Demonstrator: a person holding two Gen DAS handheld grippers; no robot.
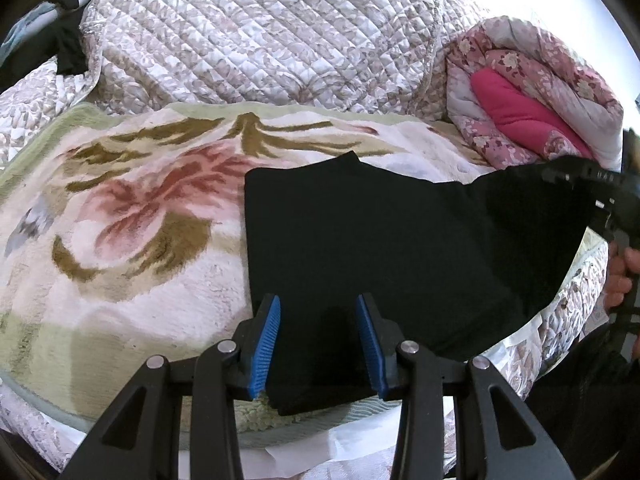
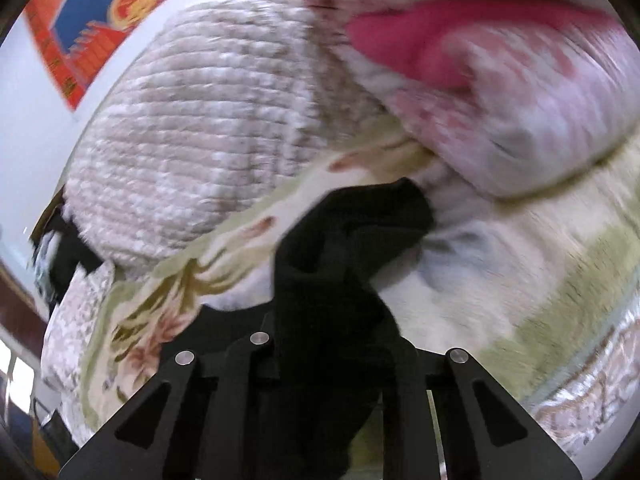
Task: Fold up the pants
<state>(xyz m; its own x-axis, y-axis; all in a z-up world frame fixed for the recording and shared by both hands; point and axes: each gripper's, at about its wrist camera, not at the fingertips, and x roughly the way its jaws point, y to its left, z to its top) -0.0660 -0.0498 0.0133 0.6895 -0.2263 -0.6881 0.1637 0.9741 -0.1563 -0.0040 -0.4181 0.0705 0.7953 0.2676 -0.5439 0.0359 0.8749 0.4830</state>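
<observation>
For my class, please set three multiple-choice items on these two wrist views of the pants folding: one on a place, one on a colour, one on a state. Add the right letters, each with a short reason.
1. Where do the pants lie?
A. on a flowered plush blanket
B. on a wooden floor
C. in a basket

2. What colour are the pads on the left gripper fingers?
A. red
B. blue
C. yellow

3. How does the right gripper stand?
A. open, far from the cloth
B. shut on black cloth
C. out of view

Answers:
1 A, the flowered blanket spreads beneath the pants.
2 B, both pads show blue.
3 B, black cloth is bunched between its fingers, lifted off the blanket.
</observation>
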